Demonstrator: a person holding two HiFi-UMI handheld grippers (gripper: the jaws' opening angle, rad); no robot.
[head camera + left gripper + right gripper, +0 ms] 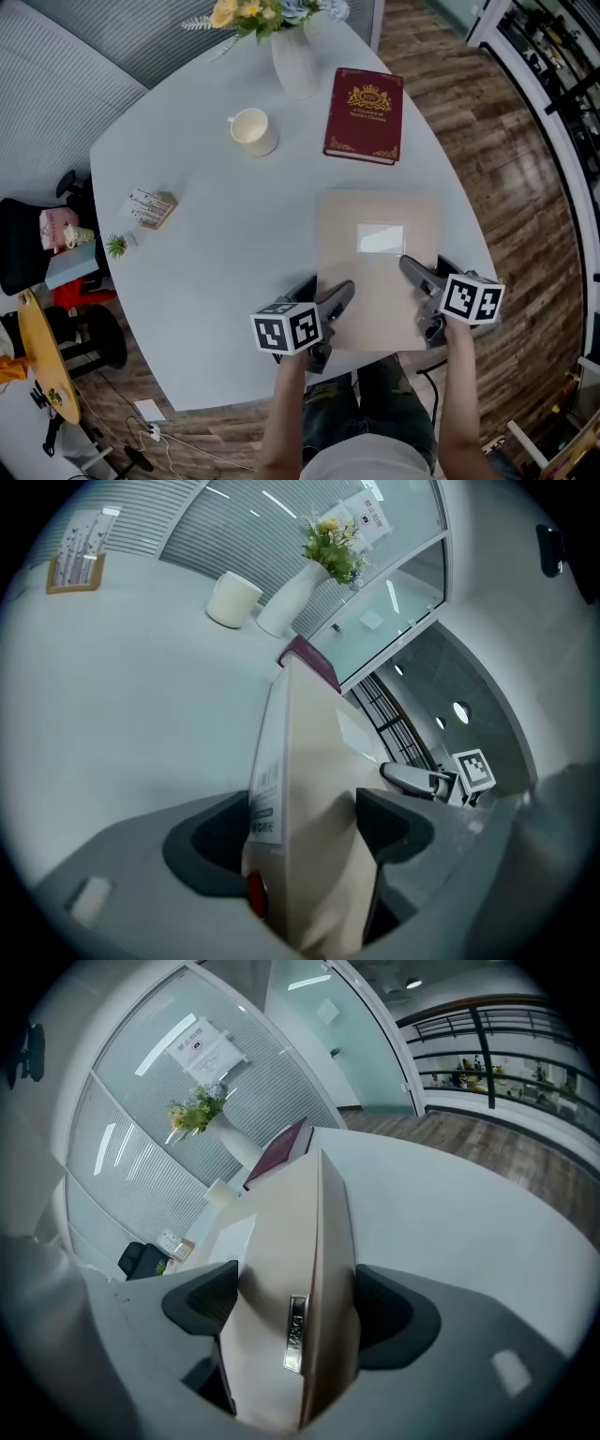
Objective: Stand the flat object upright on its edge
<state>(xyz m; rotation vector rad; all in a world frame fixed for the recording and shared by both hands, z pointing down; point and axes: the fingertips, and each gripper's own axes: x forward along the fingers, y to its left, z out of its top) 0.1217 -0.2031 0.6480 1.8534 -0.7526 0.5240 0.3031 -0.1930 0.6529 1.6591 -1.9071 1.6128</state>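
- Table (206,216), pale grey: beneath both pairs of fingers.
- Folder (375,281), beige and flat: near left corner clamped in the left gripper (333,305), near right corner clamped in the right gripper (417,277). The rest stretches ahead of the fingertips over the table.
- Book (364,114), red: ahead of the fingertips, past the folder's far edge.
- Vase (294,61) with flowers: farther ahead.
- Cup (253,131): ahead, left of the left fingers.
- Card holder (150,208): well left of them.
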